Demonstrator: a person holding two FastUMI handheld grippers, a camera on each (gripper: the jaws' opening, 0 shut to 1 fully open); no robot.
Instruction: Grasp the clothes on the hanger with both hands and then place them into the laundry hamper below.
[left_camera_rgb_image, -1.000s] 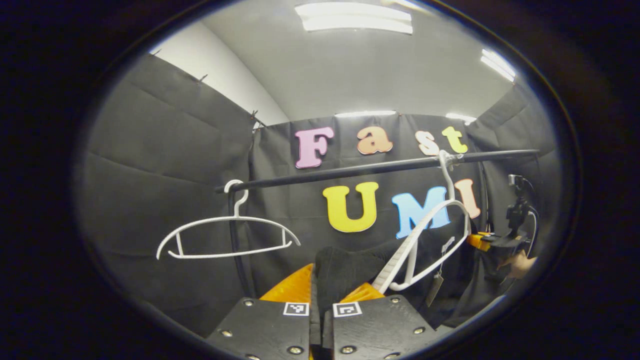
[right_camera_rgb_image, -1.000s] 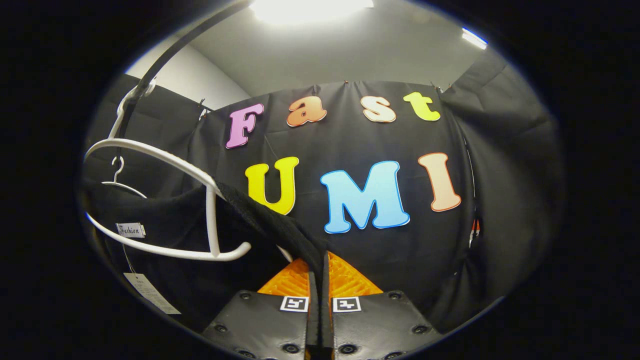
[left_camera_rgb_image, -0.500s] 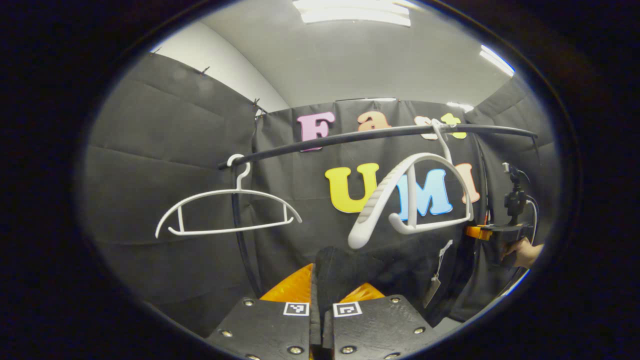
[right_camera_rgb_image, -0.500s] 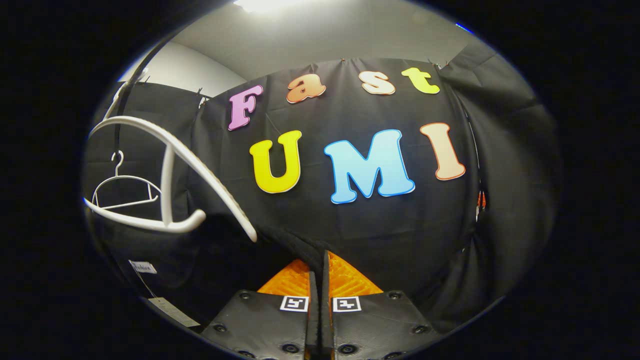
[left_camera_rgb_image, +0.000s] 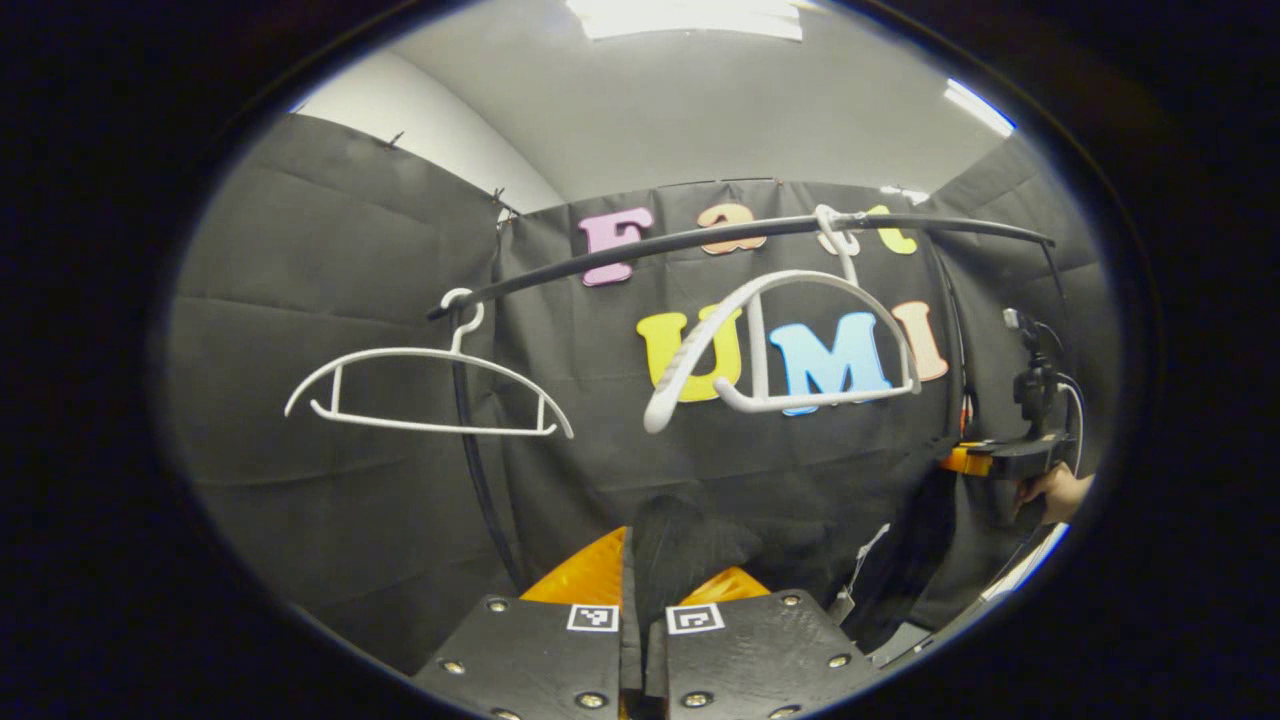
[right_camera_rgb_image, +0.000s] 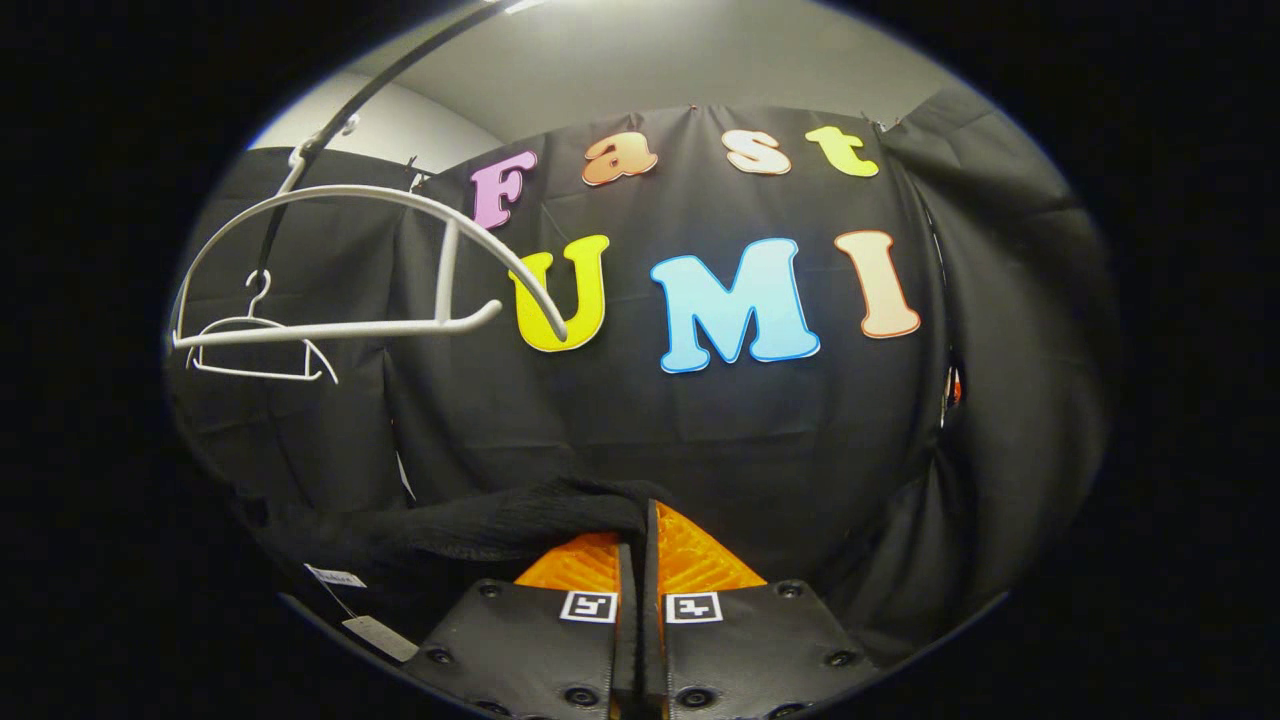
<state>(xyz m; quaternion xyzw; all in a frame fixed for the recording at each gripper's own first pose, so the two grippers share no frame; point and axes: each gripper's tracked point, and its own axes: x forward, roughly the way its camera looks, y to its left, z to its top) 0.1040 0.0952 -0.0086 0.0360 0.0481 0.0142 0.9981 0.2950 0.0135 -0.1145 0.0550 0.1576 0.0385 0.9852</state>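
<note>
The left gripper (left_camera_rgb_image: 640, 575) is closed on a bunch of the black garment (left_camera_rgb_image: 690, 540), pinched between its orange fingers (left_camera_rgb_image: 580, 575). The right gripper (right_camera_rgb_image: 640, 545) is likewise clamped on the garment's edge, and the cloth stretches off to the left from it, with tags (right_camera_rgb_image: 378, 637) dangling below. The garment hangs low, clear of the white hanger (left_camera_rgb_image: 780, 340), which sits bare on the black rail (left_camera_rgb_image: 700, 240). A second bare hanger (left_camera_rgb_image: 425, 385) hangs farther left. At the far right, a hand (left_camera_rgb_image: 1060, 490) holds the other gripper.
</note>
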